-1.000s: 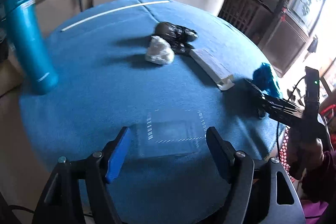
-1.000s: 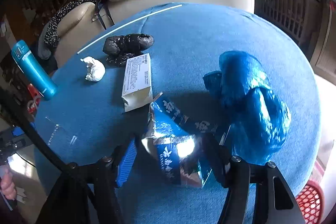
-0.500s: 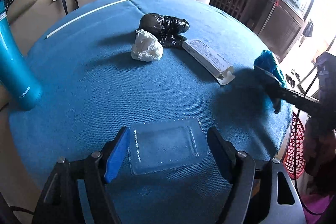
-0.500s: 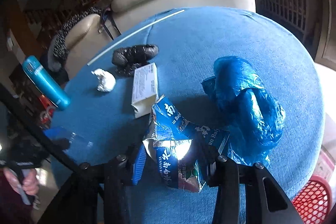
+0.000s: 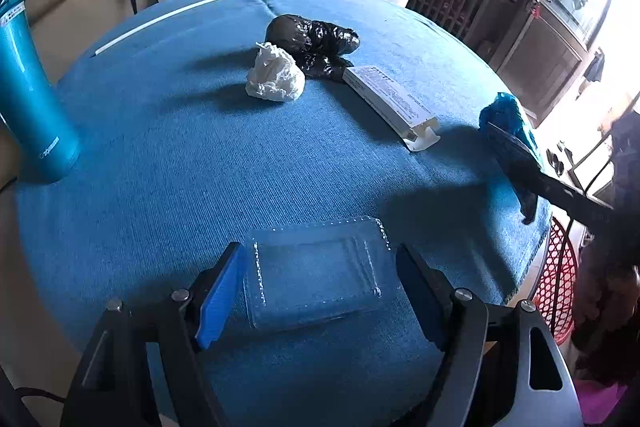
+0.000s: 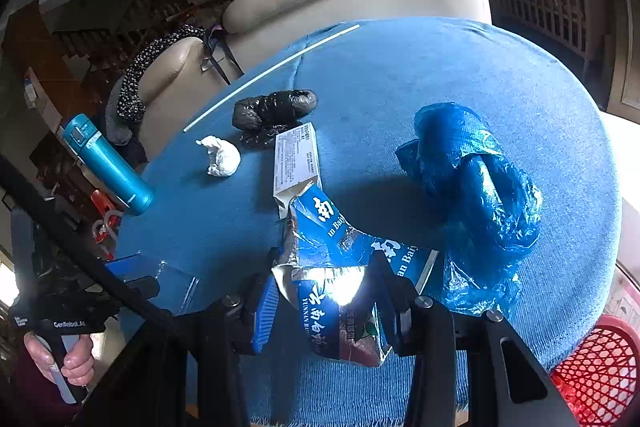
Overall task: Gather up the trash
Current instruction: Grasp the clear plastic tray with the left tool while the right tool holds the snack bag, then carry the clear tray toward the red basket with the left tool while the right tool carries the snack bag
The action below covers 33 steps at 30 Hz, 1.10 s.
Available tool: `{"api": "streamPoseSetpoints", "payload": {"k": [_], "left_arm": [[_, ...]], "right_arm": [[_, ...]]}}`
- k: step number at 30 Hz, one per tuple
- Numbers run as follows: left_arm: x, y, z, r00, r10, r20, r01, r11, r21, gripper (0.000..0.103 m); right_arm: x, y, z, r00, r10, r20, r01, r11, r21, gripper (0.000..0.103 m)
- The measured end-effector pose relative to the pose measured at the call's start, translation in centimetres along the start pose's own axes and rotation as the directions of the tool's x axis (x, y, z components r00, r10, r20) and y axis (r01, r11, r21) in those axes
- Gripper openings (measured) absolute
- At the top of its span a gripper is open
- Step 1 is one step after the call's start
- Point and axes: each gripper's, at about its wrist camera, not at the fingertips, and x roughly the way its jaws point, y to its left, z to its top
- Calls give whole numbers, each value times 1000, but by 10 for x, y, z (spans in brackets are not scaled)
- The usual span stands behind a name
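One clear tray (image 5: 316, 283); one foil wrapper (image 6: 332, 279); one white box (image 5: 390, 99); one tissue wad (image 5: 275, 77); two plastic bags: black (image 5: 312, 39), blue (image 6: 476, 187); one bottle (image 5: 28, 99)

Left gripper (image 5: 320, 291) angled downward, fingers apart, right gripper (image 6: 324, 303) fingers just closed, clamped shut.

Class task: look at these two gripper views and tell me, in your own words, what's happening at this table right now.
A person with a gripper in each hand is clearing trash off a blue table. The right gripper has just closed on a torn blue foil packet. The left gripper is open around a clear plastic tray lying flat. A tissue wad, black bag, white box and blue bag lie uncollected. A red basket stands beside the table.
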Motion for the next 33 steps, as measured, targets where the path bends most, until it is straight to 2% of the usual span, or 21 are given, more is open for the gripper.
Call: {"api": "streamPoseSetpoints", "payload": {"k": [6, 13, 24, 30, 33], "left_arm": [[2, -4, 2, 1000, -5, -1, 5, 1000, -25, 79], [21, -19, 3, 994, 93, -56, -92, 995, 30, 79], [15, -24, 5, 988, 152, -3, -152, 988, 11, 75], [-10, -52, 11, 984, 164, 76, -169, 983, 70, 75], [-25, -72, 14, 982, 146, 117, -159, 982, 105, 75]], "right_arm": [[-8, 0, -5, 1000, -7, 14, 7, 1000, -12, 46], [-25, -6, -8, 998, 15, 54, -16, 1000, 18, 46], [-83, -24, -21, 986, -8, 165, 4, 1000, 23, 46], [-118, -51, -38, 977, -26, 210, 10, 997, 76, 46], [-132, -65, -47, 974, -40, 221, 17, 994, 106, 46]]}}
